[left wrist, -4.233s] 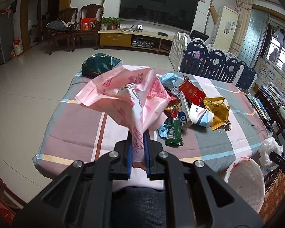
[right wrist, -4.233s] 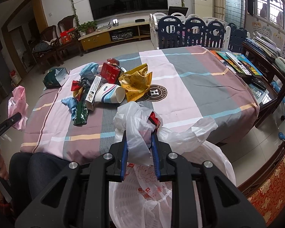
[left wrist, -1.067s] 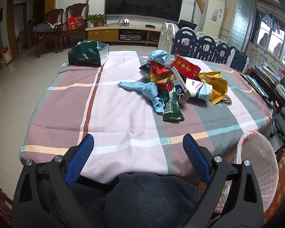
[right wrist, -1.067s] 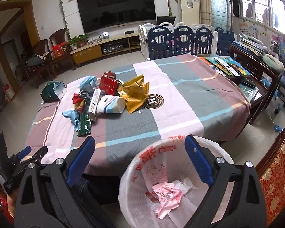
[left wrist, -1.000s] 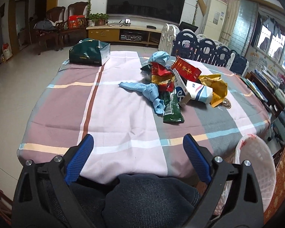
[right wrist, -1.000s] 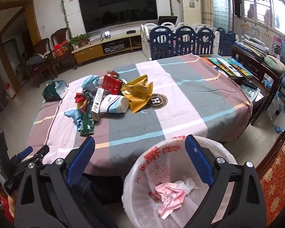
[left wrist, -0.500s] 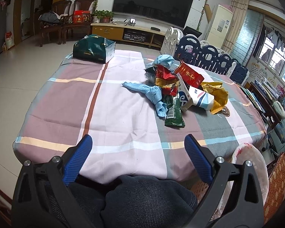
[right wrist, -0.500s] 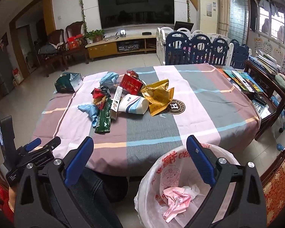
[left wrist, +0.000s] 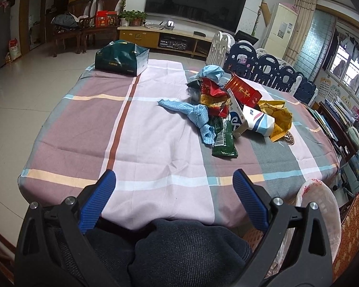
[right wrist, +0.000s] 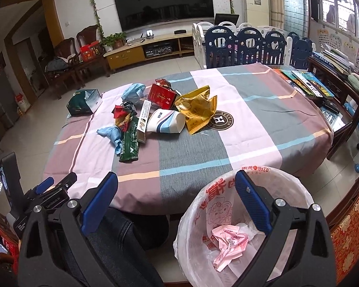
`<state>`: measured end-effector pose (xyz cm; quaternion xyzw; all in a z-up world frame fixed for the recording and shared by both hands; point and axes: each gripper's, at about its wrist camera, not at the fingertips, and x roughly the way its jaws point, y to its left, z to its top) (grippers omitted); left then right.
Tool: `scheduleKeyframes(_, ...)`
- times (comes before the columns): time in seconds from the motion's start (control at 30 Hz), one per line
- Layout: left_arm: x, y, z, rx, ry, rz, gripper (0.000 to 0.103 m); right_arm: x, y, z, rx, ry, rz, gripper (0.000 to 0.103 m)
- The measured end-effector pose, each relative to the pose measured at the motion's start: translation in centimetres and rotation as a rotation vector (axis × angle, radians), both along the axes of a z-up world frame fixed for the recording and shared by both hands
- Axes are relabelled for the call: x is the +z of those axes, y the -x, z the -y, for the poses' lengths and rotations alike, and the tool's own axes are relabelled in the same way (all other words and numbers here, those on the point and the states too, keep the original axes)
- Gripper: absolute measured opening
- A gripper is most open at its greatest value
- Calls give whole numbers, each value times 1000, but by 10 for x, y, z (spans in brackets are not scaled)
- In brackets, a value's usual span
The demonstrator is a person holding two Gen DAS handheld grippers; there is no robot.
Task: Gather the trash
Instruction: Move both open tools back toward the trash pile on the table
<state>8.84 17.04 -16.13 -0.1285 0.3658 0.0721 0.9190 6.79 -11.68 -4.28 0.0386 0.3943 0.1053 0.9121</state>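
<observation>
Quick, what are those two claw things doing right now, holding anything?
Left gripper: open, holding nothing.
Right gripper: open, holding nothing.

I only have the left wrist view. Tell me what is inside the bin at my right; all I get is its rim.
Observer: The right wrist view looks down into the lined bin. A crumpled pink bag lies at the bottom, nothing else that I can make out.
Operator: Report the right gripper.
Observer: The right gripper is open and holds nothing, above the near edge of the bin.
Operator: Say what lies past the yellow wrapper.
Observer: A round H logo printed on the tablecloth, partly under the yellow wrapper. Books sit at the table's far right end.
</observation>
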Motion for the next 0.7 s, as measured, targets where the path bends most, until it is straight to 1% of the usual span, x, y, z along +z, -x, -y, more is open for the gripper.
scheduleKeyframes(0.2, 0, 0, -1, 2, 1, -2, 98, -1, 0, -3, 6, 19, 5, 96)
scheduleKeyframes(0.7, -2, -1, -1, -1, -5, -7, 98, -6, 0, -5, 14, 21, -3, 96)
